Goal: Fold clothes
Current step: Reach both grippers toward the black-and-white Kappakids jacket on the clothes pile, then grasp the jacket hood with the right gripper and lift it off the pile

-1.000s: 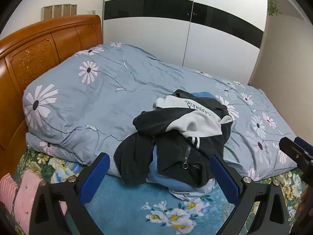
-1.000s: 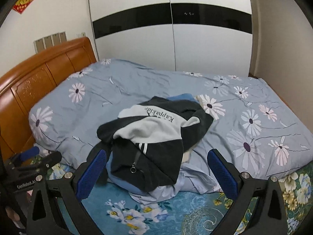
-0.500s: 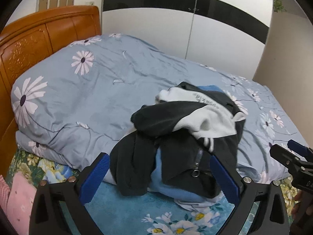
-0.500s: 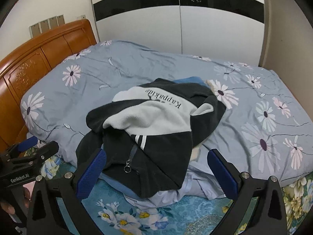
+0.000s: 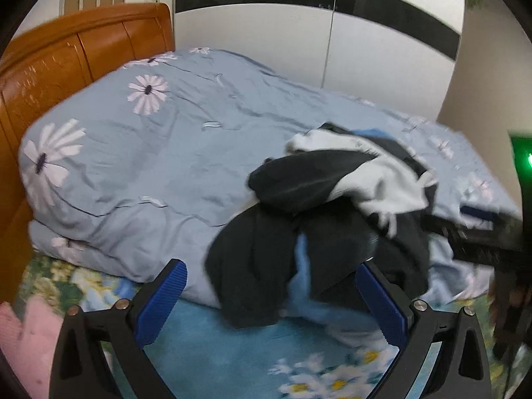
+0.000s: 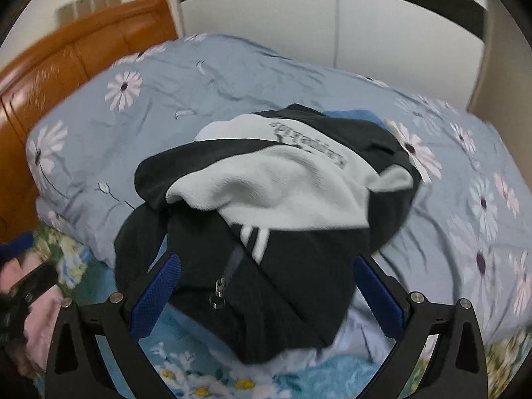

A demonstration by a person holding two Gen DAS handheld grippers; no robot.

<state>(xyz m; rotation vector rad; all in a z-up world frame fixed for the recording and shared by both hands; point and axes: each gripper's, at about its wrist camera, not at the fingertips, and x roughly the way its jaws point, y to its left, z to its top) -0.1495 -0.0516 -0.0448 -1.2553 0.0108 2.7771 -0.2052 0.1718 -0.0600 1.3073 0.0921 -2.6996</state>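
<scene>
The black and white fleece jacket (image 6: 276, 199) lies crumpled on top of a heap of clothes on the near edge of the bed, its zipper pull (image 6: 217, 294) hanging toward the camera and a light blue garment (image 5: 301, 286) showing beneath it; the heap rests partly on the grey-blue daisy-print duvet (image 5: 159, 166) and partly on the teal floral sheet (image 5: 232, 359). In the right wrist view the jacket now fills far more of the picture than half a second ago, and the right gripper (image 6: 266, 296) has come in close, its blue-padded fingers (image 6: 156, 296) spread wide on either side of the jacket's lower black part, holding nothing. The left gripper (image 5: 271, 302) has also drawn nearer and has swung left, so the heap now sits toward the right of its view; its jaws stand wide apart and empty, low over the sheet in front of the heap. In the left wrist view the right gripper's dark body now reaches in from the right edge just beside the jacket, much closer than before. A pink cloth (image 5: 23, 342) lies at the lower left, the orange wooden headboard (image 5: 76, 56) stands behind the duvet, and the white wardrobe (image 5: 299, 33) with its black band closes the back.
</scene>
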